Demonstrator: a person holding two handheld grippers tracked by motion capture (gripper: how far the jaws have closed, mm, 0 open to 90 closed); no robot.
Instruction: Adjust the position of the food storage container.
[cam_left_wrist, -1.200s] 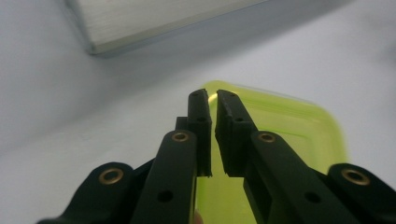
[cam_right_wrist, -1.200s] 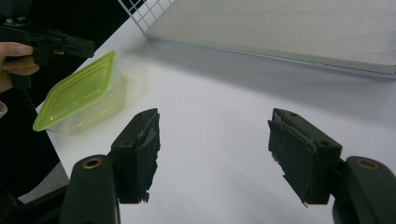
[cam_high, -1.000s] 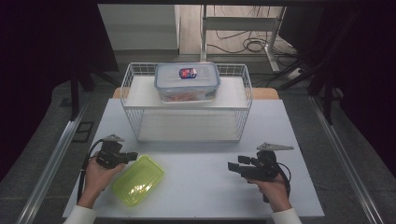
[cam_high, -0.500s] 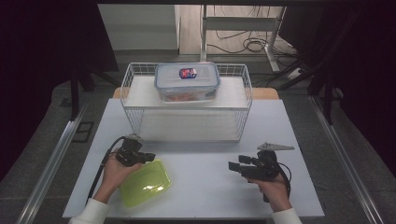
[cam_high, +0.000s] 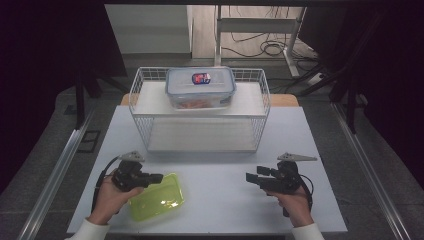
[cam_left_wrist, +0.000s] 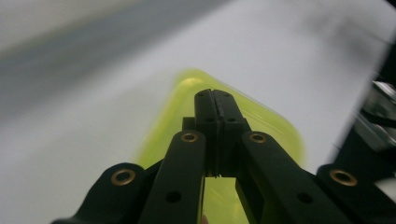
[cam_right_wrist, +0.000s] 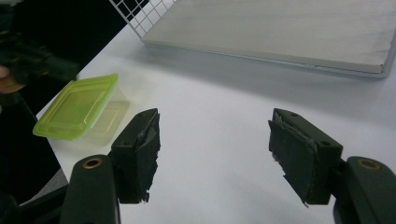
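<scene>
The yellow-green lidded container (cam_high: 156, 197) sits on the near left part of the white table (cam_high: 320, 130), tilted a little as the right gripper view shows it, with its near left edge up off the surface. Its long axis runs slantwise, from the near left toward the far right. The left gripper (cam_high: 155, 177) is right at its far left corner, jaws pressed together; in the left gripper view they lie over the lid's rim, but whether they pinch that rim I cannot tell. The container lies just ahead of and under these tips, so the left hand is by far the nearer. The right gripper (cam_high: 251, 178) hovers well apart to the right, jaws wide and empty, pointed left toward the container.

Counted: one yellow-green container, one clear lidded box (cam_high: 200, 88) on the upper shelf of one wire rack (cam_high: 265, 107), two grippers, one table
</scene>
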